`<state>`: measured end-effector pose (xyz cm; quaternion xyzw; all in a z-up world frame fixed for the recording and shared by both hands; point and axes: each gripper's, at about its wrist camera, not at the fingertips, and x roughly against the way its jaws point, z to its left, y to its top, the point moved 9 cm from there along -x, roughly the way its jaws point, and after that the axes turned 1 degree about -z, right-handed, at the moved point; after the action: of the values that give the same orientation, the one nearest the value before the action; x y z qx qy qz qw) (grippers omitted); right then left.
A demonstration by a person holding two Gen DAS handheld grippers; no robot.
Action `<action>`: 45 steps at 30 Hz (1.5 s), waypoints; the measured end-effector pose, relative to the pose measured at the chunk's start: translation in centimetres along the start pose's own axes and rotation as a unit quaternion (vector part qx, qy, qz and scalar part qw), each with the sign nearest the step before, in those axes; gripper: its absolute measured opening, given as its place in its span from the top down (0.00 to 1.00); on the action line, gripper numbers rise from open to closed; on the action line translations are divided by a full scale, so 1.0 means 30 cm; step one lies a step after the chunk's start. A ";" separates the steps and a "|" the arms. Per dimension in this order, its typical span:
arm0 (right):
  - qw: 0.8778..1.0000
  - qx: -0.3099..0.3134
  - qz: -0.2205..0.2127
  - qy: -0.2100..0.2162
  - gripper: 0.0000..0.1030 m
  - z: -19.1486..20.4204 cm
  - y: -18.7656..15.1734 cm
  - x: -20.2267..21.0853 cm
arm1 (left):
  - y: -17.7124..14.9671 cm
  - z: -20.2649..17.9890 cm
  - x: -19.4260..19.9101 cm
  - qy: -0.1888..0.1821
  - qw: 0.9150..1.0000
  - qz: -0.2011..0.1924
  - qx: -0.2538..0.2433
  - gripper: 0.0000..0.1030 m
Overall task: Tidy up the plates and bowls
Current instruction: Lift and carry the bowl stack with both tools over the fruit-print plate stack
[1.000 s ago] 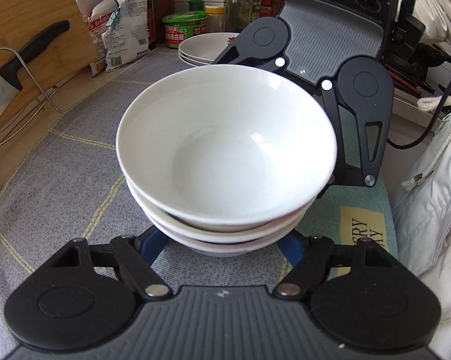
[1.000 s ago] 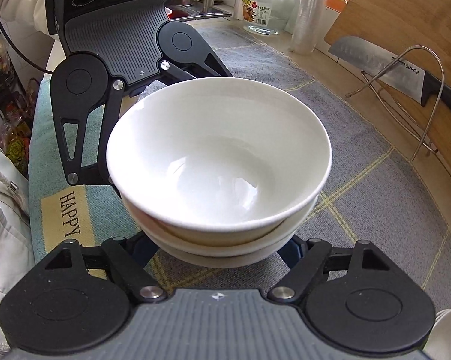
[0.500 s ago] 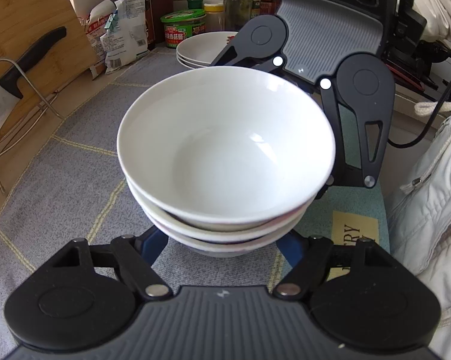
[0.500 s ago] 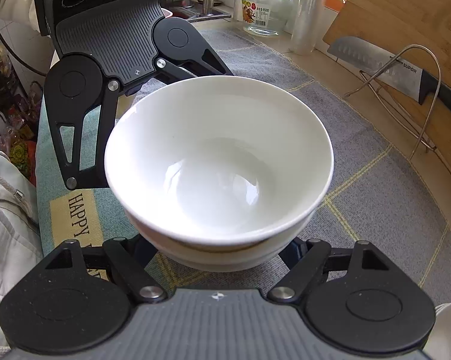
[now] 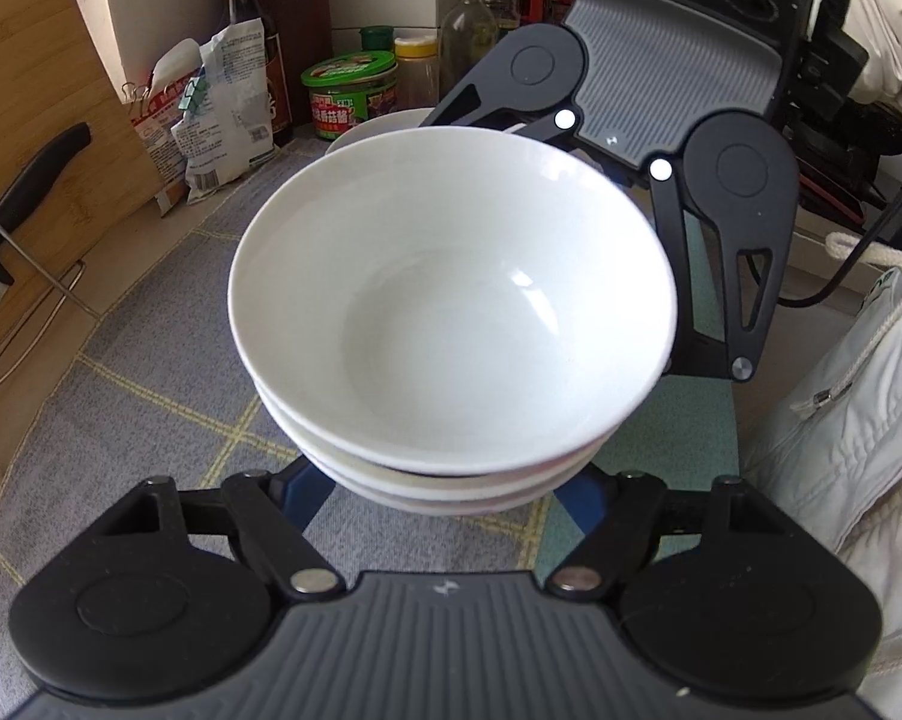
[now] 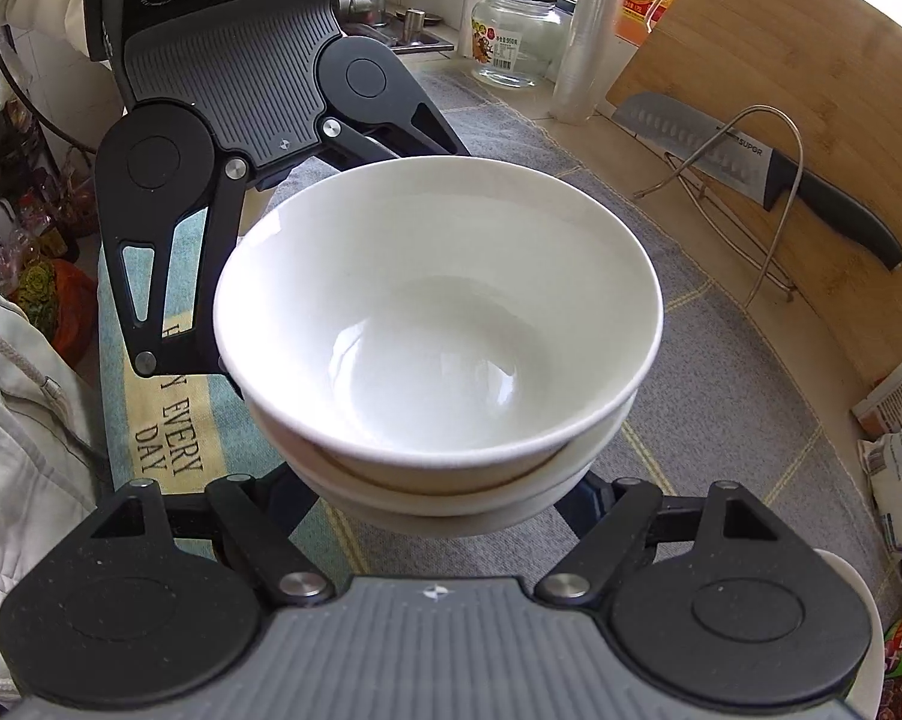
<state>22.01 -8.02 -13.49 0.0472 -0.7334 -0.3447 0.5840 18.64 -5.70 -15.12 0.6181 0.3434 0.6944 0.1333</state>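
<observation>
A grey woven mat with yellow lines [image 5: 150,360] covers the kitchen desk [image 6: 601,114]; a bamboo cutting board [image 6: 811,96] leans at upper right. At centre frame, the left tool [image 5: 444,480] and right tool [image 6: 451,492] each pinch the stack of white ceramic bowls [image 5: 451,300], now higher above the mat than a second ago.

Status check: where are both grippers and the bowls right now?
Left gripper and right gripper both clamp the bowl stack from opposite sides. Stack off the mat. Plates behind; nothing blocking.
</observation>
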 end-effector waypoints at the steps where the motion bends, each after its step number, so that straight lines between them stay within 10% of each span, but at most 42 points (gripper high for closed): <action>1: 1.000 0.000 0.000 -0.001 0.17 -0.010 -0.013 0.016 | 0.016 -0.011 -0.010 0.001 1.000 -0.001 0.000 0.24; 45: 0.998 -0.025 -0.002 -0.057 0.17 -0.400 -0.432 0.298 | 0.462 -0.088 -0.485 -0.005 0.999 -0.002 -0.047 0.25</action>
<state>25.55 -27.47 -12.43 0.0142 -0.7567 -0.3658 0.5416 22.38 -25.49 -17.41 0.6140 0.3112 0.7062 0.1654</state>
